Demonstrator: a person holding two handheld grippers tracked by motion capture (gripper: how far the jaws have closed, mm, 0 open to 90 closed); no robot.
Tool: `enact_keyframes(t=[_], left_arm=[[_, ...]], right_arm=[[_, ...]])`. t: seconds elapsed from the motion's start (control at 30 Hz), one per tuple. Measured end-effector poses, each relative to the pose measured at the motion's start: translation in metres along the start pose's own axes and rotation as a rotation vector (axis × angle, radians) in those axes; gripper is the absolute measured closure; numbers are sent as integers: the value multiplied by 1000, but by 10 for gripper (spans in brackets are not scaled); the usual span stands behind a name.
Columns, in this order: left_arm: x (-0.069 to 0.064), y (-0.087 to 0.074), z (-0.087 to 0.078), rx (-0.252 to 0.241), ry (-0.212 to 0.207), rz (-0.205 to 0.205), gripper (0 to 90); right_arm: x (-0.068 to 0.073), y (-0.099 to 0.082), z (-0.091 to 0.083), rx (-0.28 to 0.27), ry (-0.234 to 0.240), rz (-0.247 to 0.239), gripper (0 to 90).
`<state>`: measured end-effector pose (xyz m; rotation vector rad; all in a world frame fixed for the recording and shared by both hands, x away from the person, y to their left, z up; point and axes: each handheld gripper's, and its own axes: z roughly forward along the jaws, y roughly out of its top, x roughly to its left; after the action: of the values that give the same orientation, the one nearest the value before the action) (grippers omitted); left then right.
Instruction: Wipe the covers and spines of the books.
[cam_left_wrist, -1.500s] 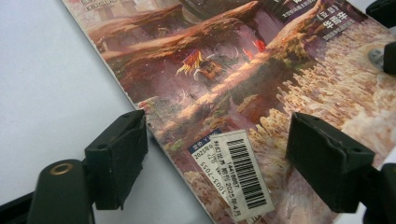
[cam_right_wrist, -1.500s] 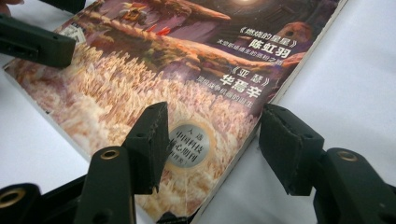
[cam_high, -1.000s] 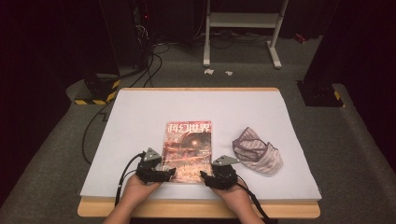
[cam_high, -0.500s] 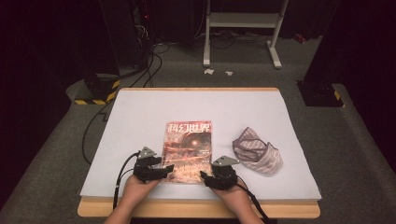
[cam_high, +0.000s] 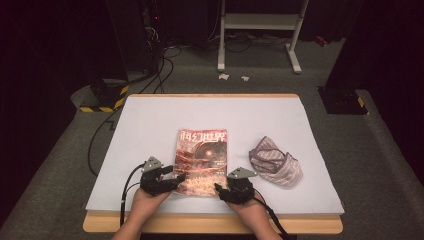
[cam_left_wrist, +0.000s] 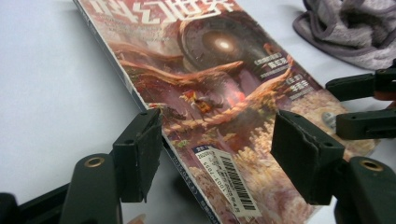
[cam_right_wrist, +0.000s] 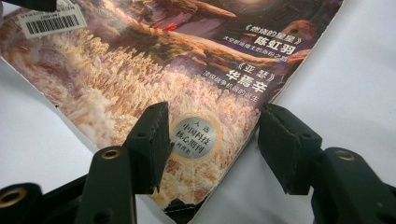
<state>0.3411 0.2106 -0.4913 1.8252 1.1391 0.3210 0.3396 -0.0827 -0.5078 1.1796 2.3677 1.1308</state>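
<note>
While its jaws have just been closing around the spine corner without pressing yet, the left hand-held gripper (cam_left_wrist: 215, 154) stays spread; the right hand-held gripper (cam_right_wrist: 212, 140) straddles the opposite corner, spread too. Magazine (cam_high: 202, 160) lies lower centre on the bench (cam_high: 150, 125), likely about to be gripped.

Table (cam_high: 150, 120): wooden top covered by a white sheet, wood edge exposed along the near and far sides. Magazine (cam_high: 201, 161) lies flat, cover up, near the middle of the near edge, its title toward the far edge. Striped grey cloth (cam_high: 276, 167) lies crumpled toward the near right corner, apart from the magazine, short of the right edge
</note>
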Motion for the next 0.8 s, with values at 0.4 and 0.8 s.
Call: enact_keyframes(t=[0.4, 0.8], left_arm=[[-5, 2, -4, -58, -27, -16, 341], [-11, 2, -7, -84, -63, -19, 346]], right_arm=[[1, -1, 0, -4, -7, -3, 437], [0, -1, -1, -7, -11, -4, 437]])
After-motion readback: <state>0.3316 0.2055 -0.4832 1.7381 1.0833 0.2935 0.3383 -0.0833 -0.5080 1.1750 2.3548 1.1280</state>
